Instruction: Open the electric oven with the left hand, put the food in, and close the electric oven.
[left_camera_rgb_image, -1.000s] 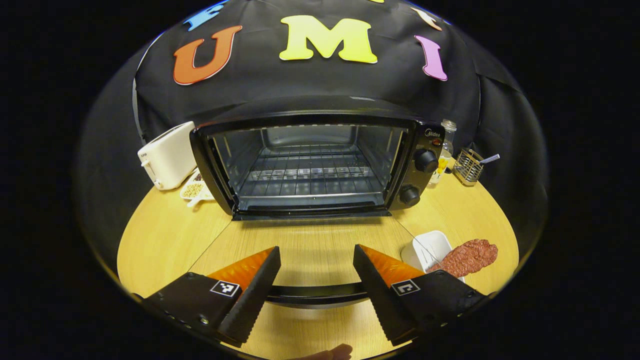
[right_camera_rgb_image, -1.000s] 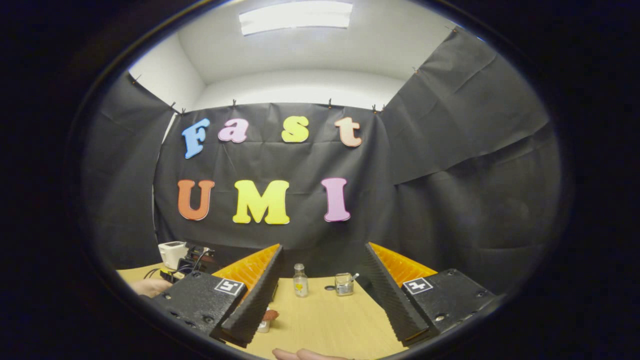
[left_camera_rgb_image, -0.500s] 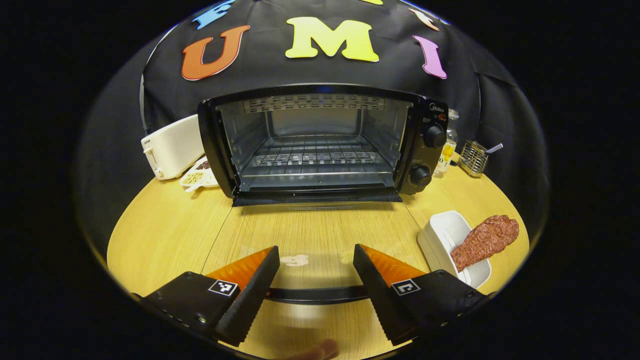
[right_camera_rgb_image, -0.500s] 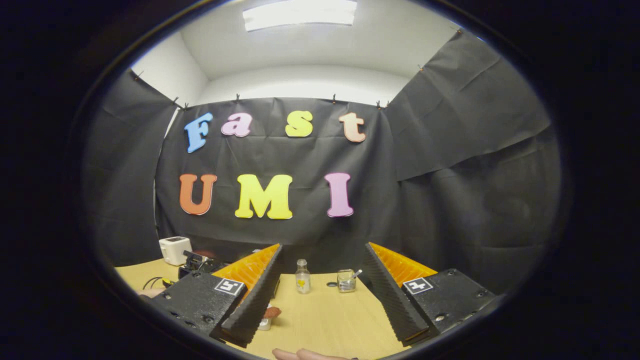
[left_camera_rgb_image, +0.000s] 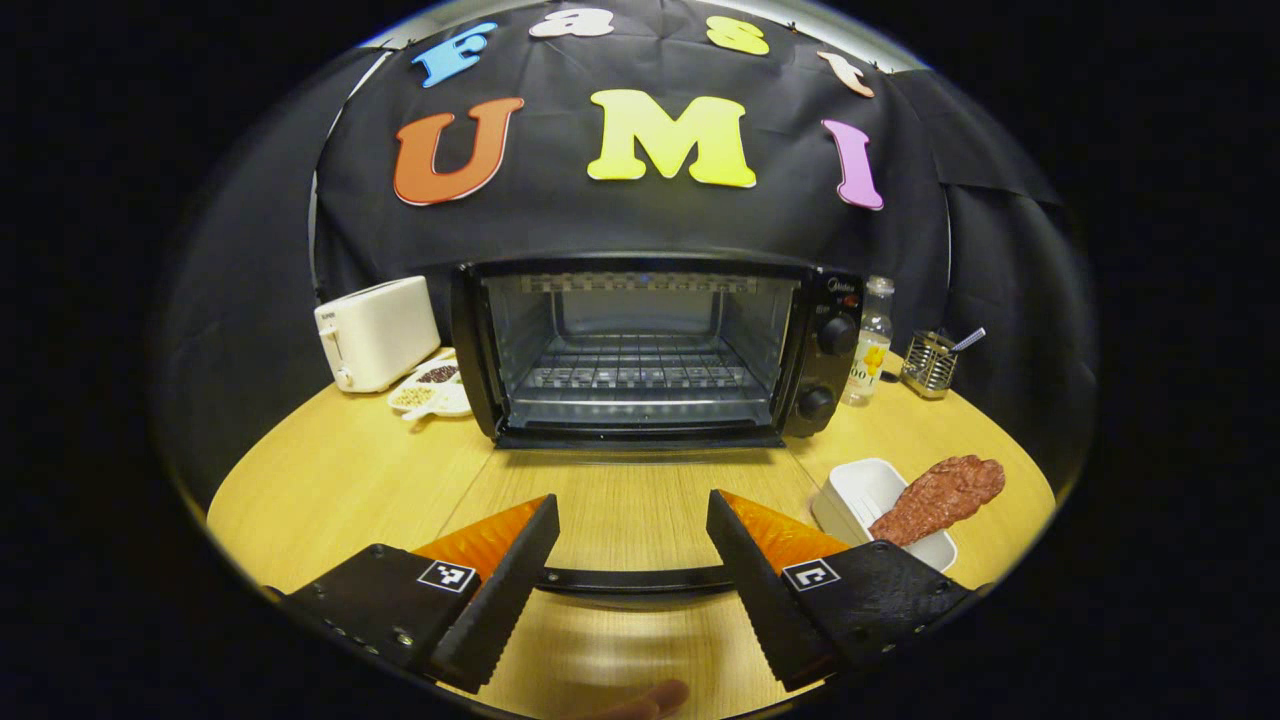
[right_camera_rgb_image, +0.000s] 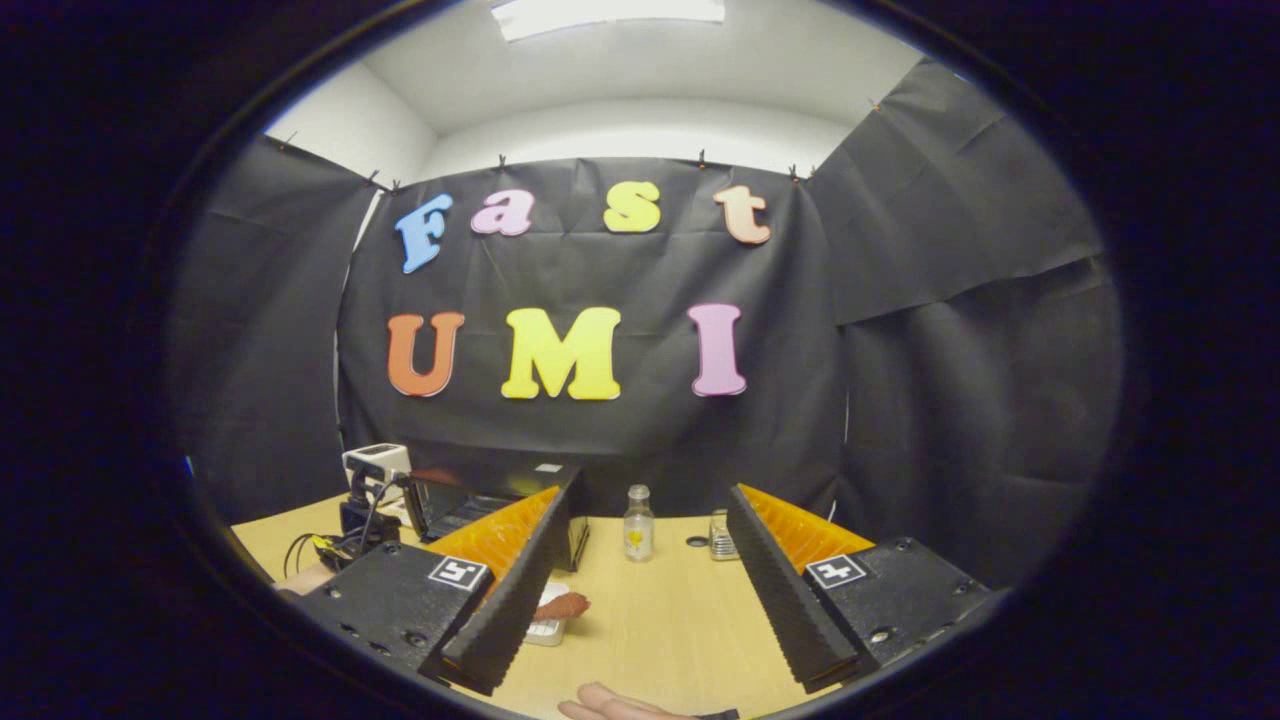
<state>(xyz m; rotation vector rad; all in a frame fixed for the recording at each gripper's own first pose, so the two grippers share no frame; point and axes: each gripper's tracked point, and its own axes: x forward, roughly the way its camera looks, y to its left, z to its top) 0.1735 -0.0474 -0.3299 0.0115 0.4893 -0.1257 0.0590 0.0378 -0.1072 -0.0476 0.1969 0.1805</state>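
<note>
Left gripper view looks straight into the electric oven (left_camera_rgb_image: 640, 350); its door (left_camera_rgb_image: 640, 500) lies folded down flat towards me, glass showing the wood grain through it, and the dark handle bar (left_camera_rgb_image: 635, 580) runs across between the fingers of my left tool (left_camera_rgb_image: 632, 590); those fingers stand spread, and whether they touch the bar I cannot tell; I judge the opening step done. The cavity is bare shiny metal with a wire rack (left_camera_rgb_image: 640, 375) across the middle, nothing on it; two round knobs sit on the black panel at its right.

The food (left_camera_rgb_image: 938, 498), a lumpy reddish-brown slab with a rough, crumbly surface, lies across the rim of a white rectangular dish (left_camera_rgb_image: 860, 495) on the desk (left_camera_rgb_image: 340, 480), to the right of the open door and near it; in the right gripper view the food (right_camera_rgb_image: 563, 606) peeks out beside a finger of my right tool (right_camera_rgb_image: 640, 590), which hangs spread with nothing between its fingers, pointed at the booth wall above the desk.

So loading comes next, I judge; my right tool must drop and turn left to the slab, pinch it across its narrower width, and carry it over the door onto the rack; it looks soft and irregular, so a gentle squeeze near the middle seems wise. A white toaster (left_camera_rgb_image: 375, 332), a small tray of beans (left_camera_rgb_image: 428, 392), a clear bottle (left_camera_rgb_image: 868, 345) and a wire holder (left_camera_rgb_image: 927, 363) flank the oven.
</note>
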